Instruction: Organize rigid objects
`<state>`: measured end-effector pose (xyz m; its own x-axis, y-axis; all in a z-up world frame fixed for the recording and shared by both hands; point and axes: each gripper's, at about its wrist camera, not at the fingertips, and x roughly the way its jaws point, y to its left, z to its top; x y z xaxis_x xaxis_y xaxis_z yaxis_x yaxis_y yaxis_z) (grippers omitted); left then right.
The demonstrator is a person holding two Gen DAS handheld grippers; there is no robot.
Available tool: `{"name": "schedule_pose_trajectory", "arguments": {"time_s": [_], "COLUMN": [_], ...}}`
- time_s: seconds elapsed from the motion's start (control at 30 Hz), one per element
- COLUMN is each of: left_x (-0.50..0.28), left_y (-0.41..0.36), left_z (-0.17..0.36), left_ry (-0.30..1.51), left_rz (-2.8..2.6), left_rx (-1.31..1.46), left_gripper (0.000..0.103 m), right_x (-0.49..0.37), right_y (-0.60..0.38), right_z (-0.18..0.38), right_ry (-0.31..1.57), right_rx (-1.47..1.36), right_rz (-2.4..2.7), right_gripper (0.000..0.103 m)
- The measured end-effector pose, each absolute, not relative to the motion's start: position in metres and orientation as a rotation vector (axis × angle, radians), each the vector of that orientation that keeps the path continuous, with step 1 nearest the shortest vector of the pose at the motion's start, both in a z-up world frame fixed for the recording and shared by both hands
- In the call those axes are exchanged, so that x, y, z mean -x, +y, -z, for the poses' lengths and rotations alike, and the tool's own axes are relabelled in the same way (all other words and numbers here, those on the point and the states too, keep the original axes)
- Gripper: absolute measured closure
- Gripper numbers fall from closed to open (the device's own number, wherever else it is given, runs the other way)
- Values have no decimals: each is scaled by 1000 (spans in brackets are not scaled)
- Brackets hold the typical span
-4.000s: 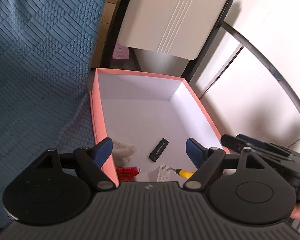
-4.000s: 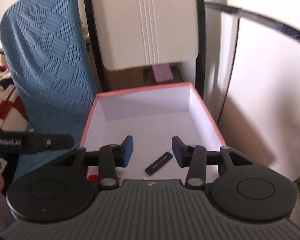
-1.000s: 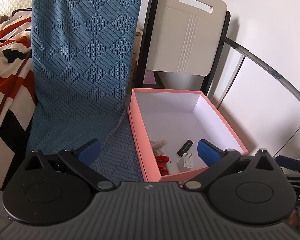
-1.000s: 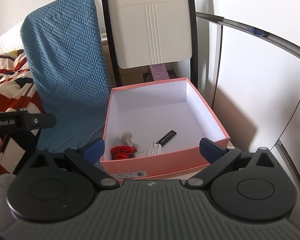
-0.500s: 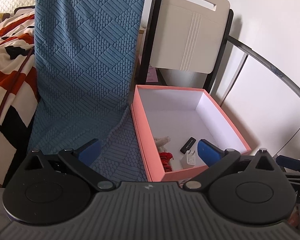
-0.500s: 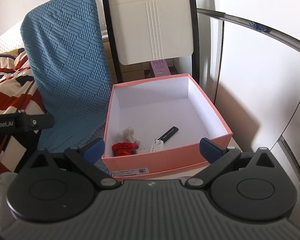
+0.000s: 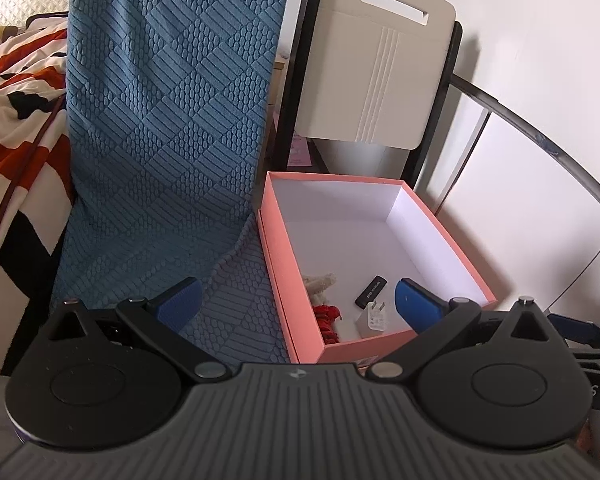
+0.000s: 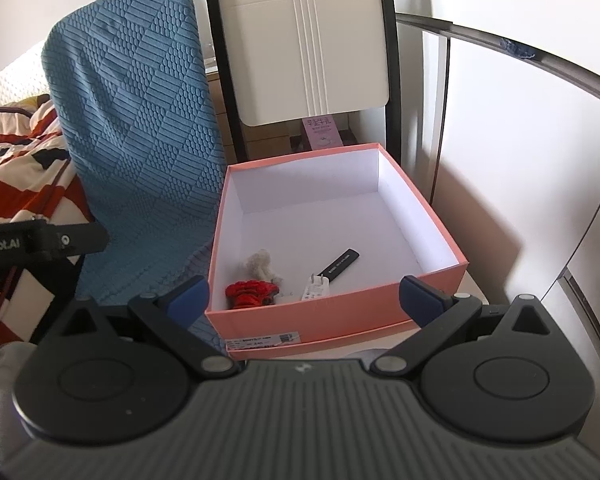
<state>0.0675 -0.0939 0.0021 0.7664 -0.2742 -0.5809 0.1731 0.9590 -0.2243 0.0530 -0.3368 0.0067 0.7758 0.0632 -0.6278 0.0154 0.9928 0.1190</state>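
Observation:
A pink box [image 8: 340, 314] with a white inside stands open in front of both grippers; it also shows in the left wrist view [image 7: 276, 264]. In it lie a black stick [image 8: 340, 263], a white charger plug [image 8: 315, 287], a red knitted item [image 8: 250, 292] and a cream fuzzy item [image 8: 260, 265]. The left wrist view shows the black stick [image 7: 373, 291], the plug [image 7: 374, 319] and the red item [image 7: 327, 316]. My left gripper [image 7: 298, 304] is open and empty, held back from the box. My right gripper [image 8: 305, 298] is open and empty before the box's near wall.
A blue textured cloth [image 8: 140, 140] drapes over a seat left of the box. A cream chair back [image 8: 312, 52] with a black frame stands behind the box. A striped blanket [image 7: 16, 128] lies at far left. White panels [image 8: 520, 160] are on the right.
Both grippers have drawn back from the box and opened wider since four seconds ago. In the last second the left view has shifted slightly, and the box sits a little farther right.

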Motion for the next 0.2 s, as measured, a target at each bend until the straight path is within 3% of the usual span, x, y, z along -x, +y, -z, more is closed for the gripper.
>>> {"name": "schedule_pose_trajectory", "arguments": {"time_s": [0.2], "left_x": [-66], "left_y": [-93], "left_z": [-4], "left_ry": [645], "left_rz": [244], "left_rx": [166], "left_gripper": [0], "right_x": [-52], "right_y": [-336], "right_z": [-7], "right_ry": [679], "right_rx": [-120], "right_rz": [-25], "right_gripper": [0]}}
